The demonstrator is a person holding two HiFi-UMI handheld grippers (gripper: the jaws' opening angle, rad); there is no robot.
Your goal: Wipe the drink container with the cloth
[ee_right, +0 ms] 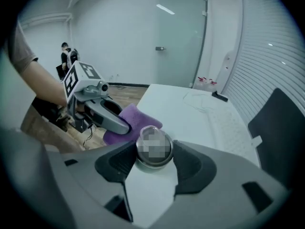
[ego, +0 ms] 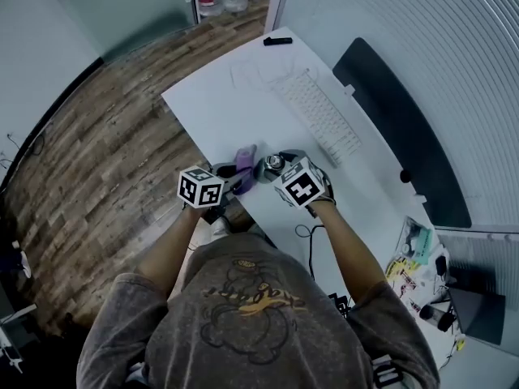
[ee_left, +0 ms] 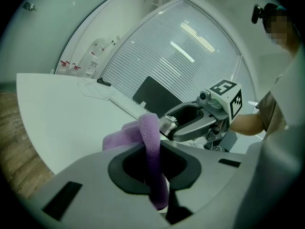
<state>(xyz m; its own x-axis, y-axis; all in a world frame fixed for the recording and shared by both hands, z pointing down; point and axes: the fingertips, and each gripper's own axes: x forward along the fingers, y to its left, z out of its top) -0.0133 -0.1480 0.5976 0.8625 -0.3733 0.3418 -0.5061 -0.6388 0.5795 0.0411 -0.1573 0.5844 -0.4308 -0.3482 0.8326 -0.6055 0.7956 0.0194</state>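
- My left claw point(ee_left: 152, 162) is clamped narrow on a purple fleecy cloth point(ee_left: 151, 137). A fold runs up between the 2 jaws and flops over ahead of them.
- My right claw point(ee_right: 152, 160) stands fairly wide, its 2 pads pressed on either side of a round silver metal drink container point(ee_right: 153, 149), so the container is held, not loose.
- From the right gripper view the container's round top faces the camera. I judge its long axis runs roughly away from me along the jaws, though the body below the top is hidden.
- The relation that matters: the cloth point(ee_right: 134, 120) lies on the container's left, on the side facing my left claw point(ee_right: 119, 126). It sits just beside the rim, and I cannot tell whether it touches.
- In the head view both claws meet close in front of my chest, the left claw point(ego: 235, 175) with the cloth point(ego: 246, 156) to the left and the right claw point(ego: 281, 168) with the container point(ego: 272, 165) to the right.
- My judgement: the left claw does the wiping and is the nearer tool. It needs only a short push rightward onto the metal, then strokes along the body while the right claw holds firm.
- Beyond them, the white tabletop point(ego: 219, 96) carries a white keyboard point(ego: 318, 113), well apart from the work.
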